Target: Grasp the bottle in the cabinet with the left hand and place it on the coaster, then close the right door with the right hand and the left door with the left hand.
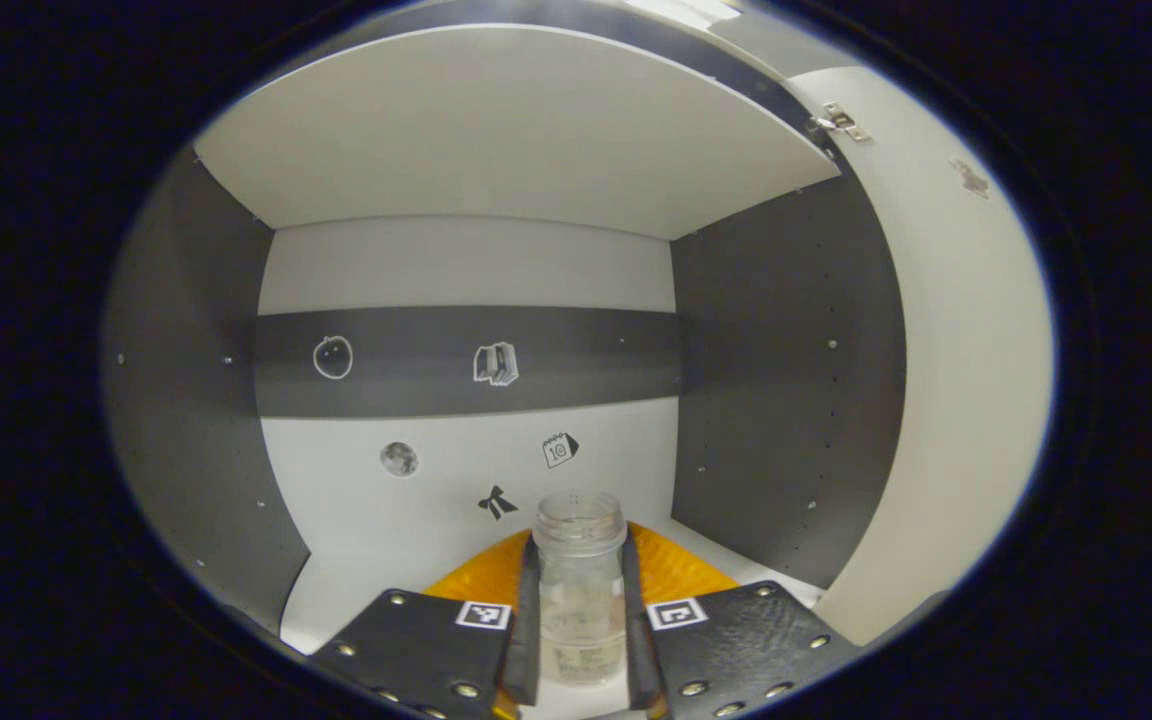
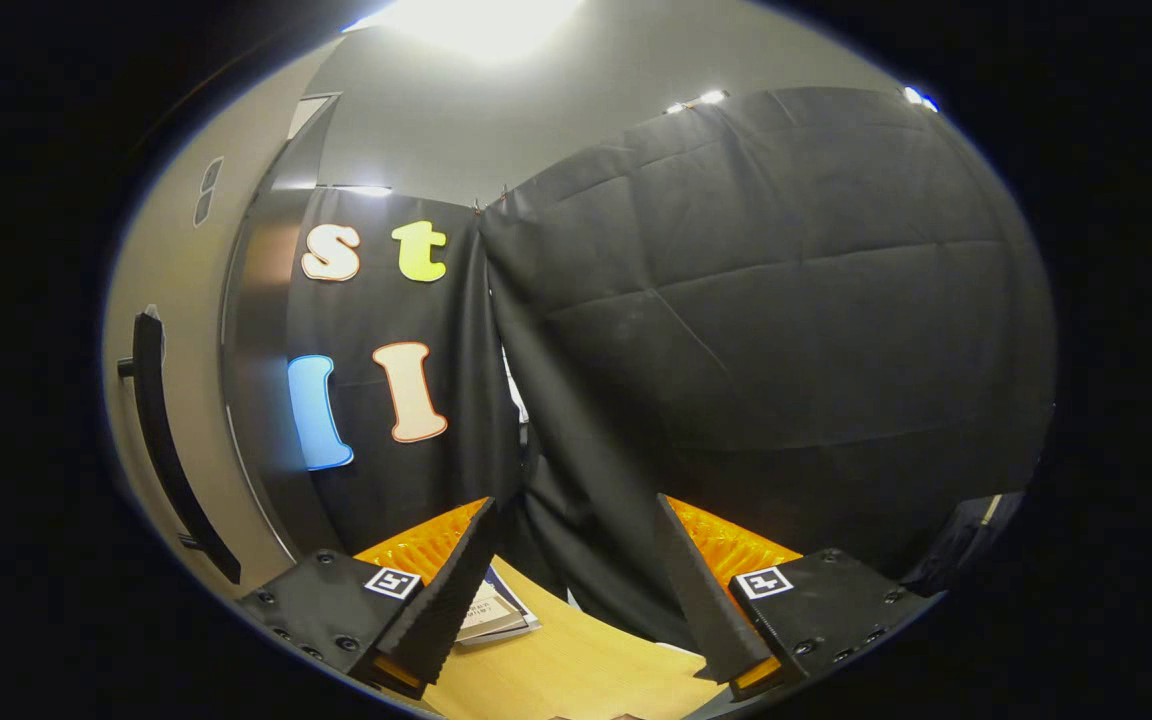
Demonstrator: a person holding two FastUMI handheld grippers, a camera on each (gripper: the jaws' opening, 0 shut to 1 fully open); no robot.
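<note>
Inside the cabinet [image 1: 476, 150], on its white floor near the front edge, stands the clear bottle [image 1: 581, 590], upright and uncapped, with small stickers on the far wall behind it. Left gripper [image 1: 581, 625] is in the cabinet with both fingers [image 1: 526, 620] flat against the bottle's sides, so the grasp looks made; whether the bottle is lifted off the floor cannot be told. At far right in the left gripper view, the right door [image 1: 956, 400] stands open, hinge visible at its top.

Right gripper [image 2: 576, 590] waits outside, jaws wide and holding nothing, over a wooden tabletop [image 2: 576, 670] where a booklet [image 2: 491, 610] lies. A door with a dark handle [image 2: 161, 440] stands at the left edge of that view.

Judged progress: first step only. Placing on the coaster and closing both doors remain.
</note>
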